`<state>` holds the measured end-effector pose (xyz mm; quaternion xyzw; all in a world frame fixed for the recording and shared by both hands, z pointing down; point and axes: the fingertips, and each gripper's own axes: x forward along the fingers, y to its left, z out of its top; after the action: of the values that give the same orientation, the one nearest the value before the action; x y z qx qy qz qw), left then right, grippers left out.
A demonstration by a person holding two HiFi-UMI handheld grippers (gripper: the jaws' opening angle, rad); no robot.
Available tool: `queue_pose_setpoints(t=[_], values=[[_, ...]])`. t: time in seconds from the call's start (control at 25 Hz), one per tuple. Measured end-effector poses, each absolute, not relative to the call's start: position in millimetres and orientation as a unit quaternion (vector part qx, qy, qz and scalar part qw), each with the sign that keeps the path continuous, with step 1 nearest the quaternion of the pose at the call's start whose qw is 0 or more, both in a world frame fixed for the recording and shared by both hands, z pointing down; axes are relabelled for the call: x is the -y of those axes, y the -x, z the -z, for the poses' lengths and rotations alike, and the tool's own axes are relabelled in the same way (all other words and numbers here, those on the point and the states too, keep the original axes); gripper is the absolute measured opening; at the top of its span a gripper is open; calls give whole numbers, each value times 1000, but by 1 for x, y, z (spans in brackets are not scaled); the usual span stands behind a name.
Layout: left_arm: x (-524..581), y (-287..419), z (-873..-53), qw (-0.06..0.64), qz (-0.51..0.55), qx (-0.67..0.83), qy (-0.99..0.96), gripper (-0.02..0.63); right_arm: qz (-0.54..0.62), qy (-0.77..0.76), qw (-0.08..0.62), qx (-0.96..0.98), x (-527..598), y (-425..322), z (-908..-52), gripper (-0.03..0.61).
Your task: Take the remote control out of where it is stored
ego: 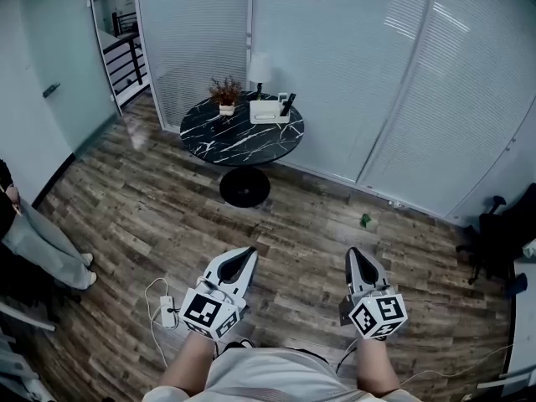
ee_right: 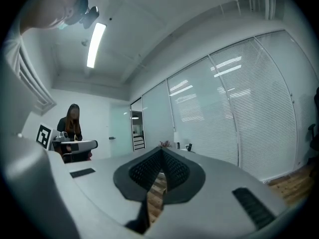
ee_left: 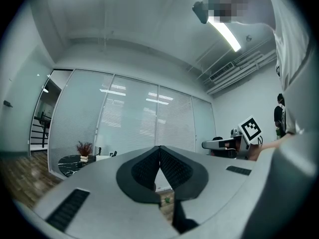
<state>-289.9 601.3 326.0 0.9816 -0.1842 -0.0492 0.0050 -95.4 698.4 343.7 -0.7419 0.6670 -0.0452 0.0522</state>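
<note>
Black remote [ego: 287, 105] in white holder [ego: 269, 112], marble table [ego: 226, 134]

Head cam looks steeply down over left gripper [ego: 248, 255] and right gripper [ego: 355, 255]. Each gripper cam faces level along its jaws. All three share the far white-blinded glass wall [ego: 352, 65].

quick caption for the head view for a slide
Both shut, the left gripper and right gripper face a round black table with a remote in a white holder.
</note>
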Motion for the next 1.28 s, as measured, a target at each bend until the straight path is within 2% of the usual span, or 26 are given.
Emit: queue_pose_setpoints(t=[0.4, 0.76, 1.04, 1.28], values=[[-558, 334, -341, 13, 41, 177, -983, 9, 45, 735, 26, -676, -650, 152, -353, 12], [-511, 328, -346, 29, 49, 176, -983, 9, 47, 724, 15, -688, -593, 138, -354, 12], [-460, 287, -347, 29, 39, 190, -981, 9, 48, 696, 17, -716, -534, 105, -360, 12], [-415, 214, -343, 25, 26, 202, -979, 9, 58, 686, 24, -725, -488, 28, -363, 12]])
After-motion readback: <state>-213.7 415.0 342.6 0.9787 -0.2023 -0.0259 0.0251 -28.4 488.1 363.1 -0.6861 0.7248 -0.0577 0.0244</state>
